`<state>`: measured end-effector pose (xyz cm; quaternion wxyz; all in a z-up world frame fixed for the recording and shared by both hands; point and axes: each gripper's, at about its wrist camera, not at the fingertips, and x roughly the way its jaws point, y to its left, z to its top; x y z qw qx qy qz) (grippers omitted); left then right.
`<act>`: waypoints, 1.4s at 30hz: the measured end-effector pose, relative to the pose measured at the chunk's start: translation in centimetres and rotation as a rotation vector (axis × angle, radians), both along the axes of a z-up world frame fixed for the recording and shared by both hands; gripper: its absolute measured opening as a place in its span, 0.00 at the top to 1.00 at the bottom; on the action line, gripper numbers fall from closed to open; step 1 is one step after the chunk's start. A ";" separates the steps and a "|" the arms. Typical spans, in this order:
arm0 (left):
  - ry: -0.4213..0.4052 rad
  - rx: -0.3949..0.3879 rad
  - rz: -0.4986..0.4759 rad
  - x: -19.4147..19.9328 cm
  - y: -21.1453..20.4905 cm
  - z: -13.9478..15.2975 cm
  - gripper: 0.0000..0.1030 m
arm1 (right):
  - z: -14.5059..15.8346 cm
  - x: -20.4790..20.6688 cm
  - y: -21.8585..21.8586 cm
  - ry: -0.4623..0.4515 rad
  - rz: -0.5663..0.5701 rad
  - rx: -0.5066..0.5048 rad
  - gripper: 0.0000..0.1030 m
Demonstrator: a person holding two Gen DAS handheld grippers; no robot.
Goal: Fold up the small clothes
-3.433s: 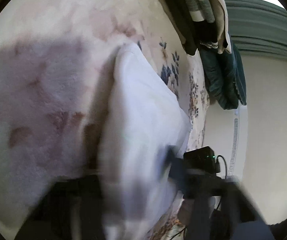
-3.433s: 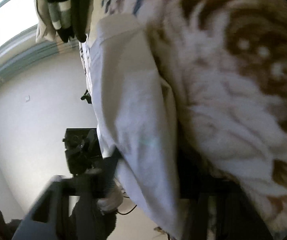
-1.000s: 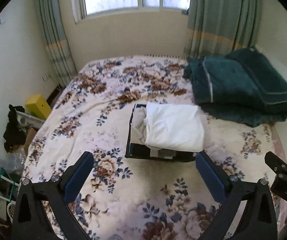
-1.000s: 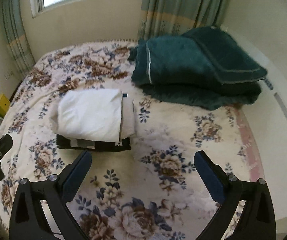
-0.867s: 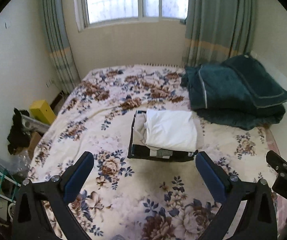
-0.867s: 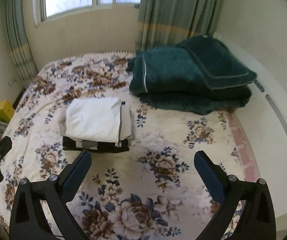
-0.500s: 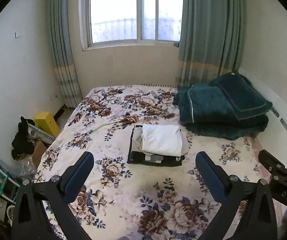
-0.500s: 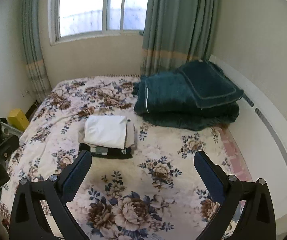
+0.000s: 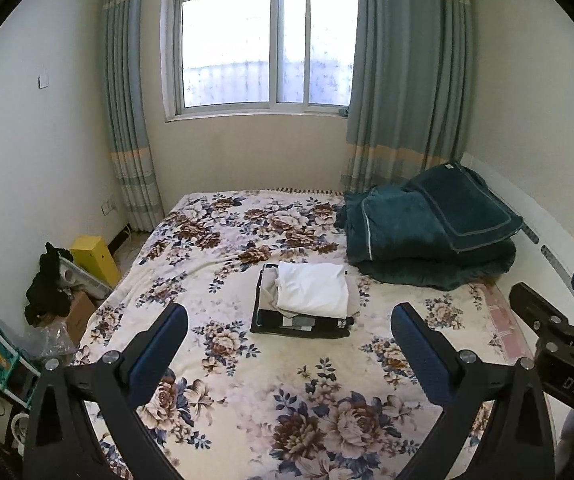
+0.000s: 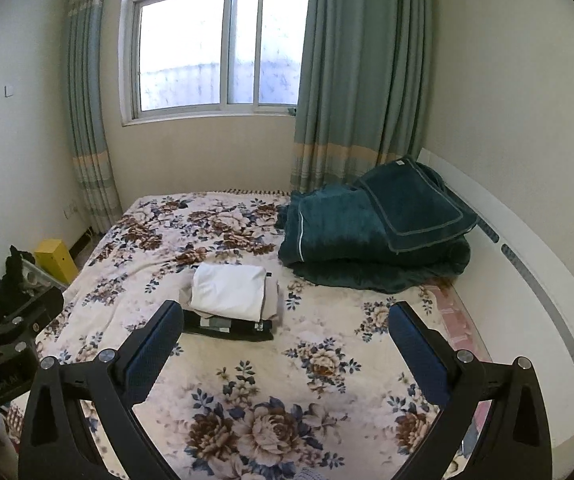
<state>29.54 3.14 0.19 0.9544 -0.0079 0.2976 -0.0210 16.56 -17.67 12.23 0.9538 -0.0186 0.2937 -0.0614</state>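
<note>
Left gripper [image 9: 287,344] and right gripper [image 10: 285,340]: fingers spread, holding nothing, above the bed [image 9: 247,380]. Folded white garment [image 9: 313,288] tops the clothes stack [image 9: 299,326], near teal blanket [image 9: 427,232].

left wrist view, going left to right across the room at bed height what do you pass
black clothes heap → yellow box → stack of folded clothes → folded green blanket → right gripper

You're in a home bedroom: bed with floral blanket [image 9: 247,360], curtained window [image 9: 263,44], folded teal quilt [image 9: 427,232] by the wall, clutter and yellow box [image 9: 93,254] on floor.
</note>
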 end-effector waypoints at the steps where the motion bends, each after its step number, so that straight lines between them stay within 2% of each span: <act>1: -0.003 -0.001 -0.001 -0.2 0.0 0.1 0.00 | 0.2 -0.3 0.1 -0.003 0.002 0.001 0.00; 20: -0.013 0.011 0.025 -1.9 0.0 0.4 0.00 | 0.0 -0.9 0.7 0.003 0.022 0.014 0.00; 42: -0.037 0.016 0.036 -1.7 -0.7 1.5 0.00 | 0.3 -0.8 1.1 0.001 0.032 0.019 0.00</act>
